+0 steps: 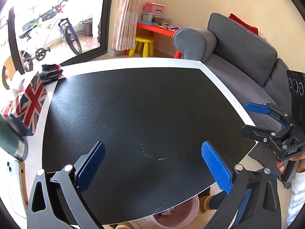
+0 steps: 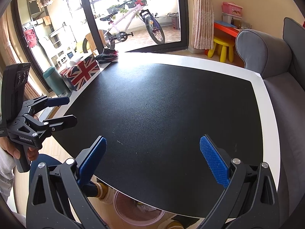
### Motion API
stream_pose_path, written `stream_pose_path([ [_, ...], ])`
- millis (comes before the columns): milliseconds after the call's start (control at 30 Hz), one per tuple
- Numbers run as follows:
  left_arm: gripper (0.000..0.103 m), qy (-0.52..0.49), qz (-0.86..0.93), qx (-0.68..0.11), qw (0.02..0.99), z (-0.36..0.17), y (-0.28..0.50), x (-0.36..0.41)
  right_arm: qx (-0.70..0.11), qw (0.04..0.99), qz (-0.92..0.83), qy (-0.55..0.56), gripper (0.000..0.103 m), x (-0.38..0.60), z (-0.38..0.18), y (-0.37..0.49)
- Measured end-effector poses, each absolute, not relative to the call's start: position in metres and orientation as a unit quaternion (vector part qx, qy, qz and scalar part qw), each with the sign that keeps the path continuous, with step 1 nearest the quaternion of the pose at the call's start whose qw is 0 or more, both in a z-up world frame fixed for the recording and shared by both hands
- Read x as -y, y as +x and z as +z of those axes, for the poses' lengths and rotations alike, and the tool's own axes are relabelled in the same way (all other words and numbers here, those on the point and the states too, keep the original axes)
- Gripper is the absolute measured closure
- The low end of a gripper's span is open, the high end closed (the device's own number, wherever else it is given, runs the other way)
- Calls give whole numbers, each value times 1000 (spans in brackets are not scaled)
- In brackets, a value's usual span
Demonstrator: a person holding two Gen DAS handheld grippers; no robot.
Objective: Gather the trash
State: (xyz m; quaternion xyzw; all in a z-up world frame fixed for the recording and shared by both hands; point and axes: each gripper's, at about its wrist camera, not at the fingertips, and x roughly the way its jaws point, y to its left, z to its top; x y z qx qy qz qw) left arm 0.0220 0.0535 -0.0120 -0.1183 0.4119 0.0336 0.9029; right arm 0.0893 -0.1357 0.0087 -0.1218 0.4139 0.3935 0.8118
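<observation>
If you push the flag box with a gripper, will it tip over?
Probably not. The flag box lies low and long on the table, so it would likely slide. With tissue poking out, it is probably light and easy to shove.

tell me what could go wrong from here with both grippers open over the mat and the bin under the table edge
1. The pink bin sits partly under the table, beside the person's feet; trash dropped from above may hit the edge or miss.
2. The white phone lies at the table's side close to the open left gripper; a sweep could knock it.
3. The right gripper is open and empty over the black mat, where no trash shows, so it might grab the flag tissue box instead.
</observation>
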Motion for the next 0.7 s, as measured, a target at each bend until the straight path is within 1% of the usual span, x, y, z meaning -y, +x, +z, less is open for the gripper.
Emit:
stream_pose_path([
  [700, 6, -118, 27, -418, 900, -17, 26, -51, -417, 811, 393, -122, 6, 134, 4, 89],
])
